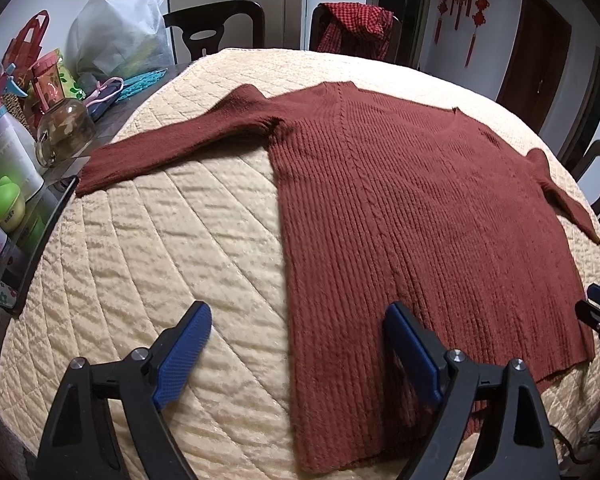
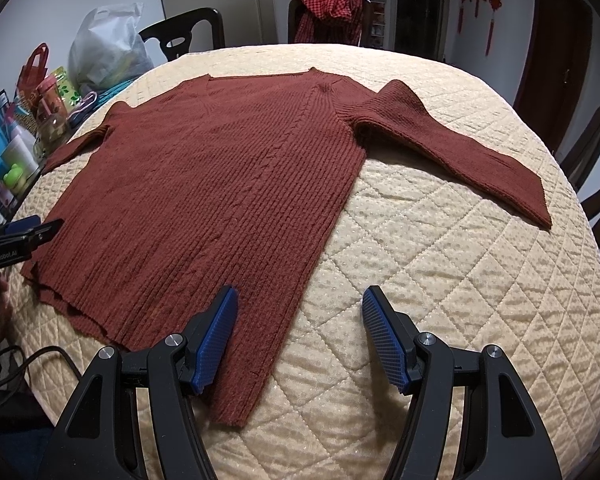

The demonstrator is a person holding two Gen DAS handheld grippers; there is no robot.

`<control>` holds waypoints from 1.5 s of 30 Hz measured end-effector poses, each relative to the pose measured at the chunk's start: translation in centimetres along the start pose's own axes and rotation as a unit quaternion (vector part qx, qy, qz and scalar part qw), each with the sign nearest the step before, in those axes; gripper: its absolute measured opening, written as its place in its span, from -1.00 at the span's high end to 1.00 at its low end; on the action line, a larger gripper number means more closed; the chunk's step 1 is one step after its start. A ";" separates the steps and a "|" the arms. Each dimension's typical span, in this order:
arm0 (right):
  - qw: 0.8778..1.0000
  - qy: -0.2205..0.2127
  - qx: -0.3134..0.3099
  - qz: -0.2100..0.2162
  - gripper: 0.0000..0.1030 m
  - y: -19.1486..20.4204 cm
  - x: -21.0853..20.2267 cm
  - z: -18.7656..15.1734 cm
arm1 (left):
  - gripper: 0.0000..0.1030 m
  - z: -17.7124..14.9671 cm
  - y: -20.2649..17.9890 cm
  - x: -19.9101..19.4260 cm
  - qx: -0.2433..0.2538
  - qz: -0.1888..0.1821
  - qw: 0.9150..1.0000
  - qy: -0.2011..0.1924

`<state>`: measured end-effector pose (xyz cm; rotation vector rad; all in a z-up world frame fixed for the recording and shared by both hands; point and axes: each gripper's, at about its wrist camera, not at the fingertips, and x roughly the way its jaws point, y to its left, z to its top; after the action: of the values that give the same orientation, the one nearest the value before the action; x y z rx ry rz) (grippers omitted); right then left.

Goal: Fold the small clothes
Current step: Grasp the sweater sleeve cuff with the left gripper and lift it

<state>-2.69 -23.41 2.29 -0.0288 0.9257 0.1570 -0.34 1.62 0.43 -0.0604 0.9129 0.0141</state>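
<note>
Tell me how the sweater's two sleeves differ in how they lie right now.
The left sleeve stretches out until its cuff meets the quilt's edge by the clutter; the right sleeve ends well inside the quilt. The left sleeve lies nearly straight; the right sleeve bends down at the shoulder. Both lie flat, unfolded, untouched by either gripper.

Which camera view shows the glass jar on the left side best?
The left wrist view. There the glass jar is near and large, beside the quilt. In the right wrist view the jar is small and far, half hidden among other things.
</note>
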 end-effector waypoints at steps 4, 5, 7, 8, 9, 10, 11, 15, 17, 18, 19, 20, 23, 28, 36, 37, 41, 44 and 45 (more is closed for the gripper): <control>1.000 -0.011 -0.013 0.004 -0.27 0.7 -0.7 0.8 | -0.72 1.2 1.3 -0.5 -0.009 0.007 1.000 -0.018; 1.000 -0.014 -0.017 0.006 -0.27 1.0 -0.7 1.2 | -0.72 1.6 1.8 -0.6 -0.013 0.011 1.000 -0.023; 1.000 -0.017 -0.023 0.010 -0.27 1.4 -0.6 1.9 | -0.71 2.5 3.0 -0.6 -0.024 0.022 0.999 -0.032; 0.999 -0.018 -0.026 0.012 -0.27 1.6 -0.5 2.3 | -0.71 3.0 3.7 -0.4 -0.031 0.025 0.999 -0.035; 0.999 -0.019 -0.029 0.015 -0.27 1.9 -0.4 2.7 | -0.69 3.5 4.4 -0.2 -0.040 0.026 0.998 -0.037; 0.999 -0.021 -0.033 0.018 -0.27 2.2 -0.2 3.2 | -0.65 4.0 5.2 0.1 -0.050 0.030 0.998 -0.037; 0.999 -0.022 -0.036 0.020 -0.27 2.4 0.1 3.7 | -0.64 4.5 6.2 0.4 -0.062 0.037 0.997 -0.039; 0.997 -0.032 -0.058 0.035 -0.27 3.9 0.5 5.5 | -0.60 5.9 10.2 2.0 -0.120 0.055 0.991 -0.033; 0.997 -0.033 -0.065 0.039 -0.27 4.5 1.0 6.3 | -0.57 6.3 11.9 3.1 -0.149 0.058 0.987 -0.019; 0.996 -0.033 -0.069 0.042 -0.27 4.7 1.3 6.6 | -0.56 6.4 12.6 3.5 -0.163 0.057 0.985 -0.014; 0.996 -0.032 -0.072 0.043 -0.27 4.8 1.5 6.9 | -0.56 6.5 13.2 3.8 -0.174 0.056 0.983 -0.012; 0.996 -0.031 -0.073 0.044 -0.27 5.0 1.7 7.2 | -0.56 6.6 13.7 4.2 -0.183 0.059 0.981 -0.010; 0.996 -0.029 -0.076 0.048 -0.27 5.2 2.5 8.1 | -0.56 7.2 14.7 4.7 -0.207 0.059 0.976 -0.013; 0.995 -0.027 -0.076 0.054 -0.27 5.3 3.4 9.1 | -0.43 8.2 15.4 5.7 -0.227 0.075 0.971 -0.016; 0.996 -0.026 -0.064 0.061 -0.27 4.4 4.1 9.5 | 0.79 10.3 16.0 6.8 -0.211 0.109 0.971 -0.019; 0.996 -0.026 -0.062 0.062 -0.27 4.2 4.1 9.5 | 0.80 10.6 15.8 6.5 -0.205 0.104 0.973 -0.025; 0.996 -0.031 -0.052 0.065 -0.27 3.4 3.7 9.4 | 0.80 12.9 13.6 3.9 -0.168 0.056 0.982 -0.072; 0.996 -0.036 -0.041 0.067 -0.27 2.7 3.3 9.5 | 0.80 15.5 10.4 1.5 -0.125 0.003 0.986 -0.111; 0.996 -0.038 -0.037 0.068 -0.27 2.5 3.2 9.5 | 0.80 16.4 9.3 1.0 -0.110 -0.014 0.986 -0.121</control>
<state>6.42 -19.68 5.56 -0.0284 0.8457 0.3175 12.89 11.81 9.16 -0.2714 0.6640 0.0954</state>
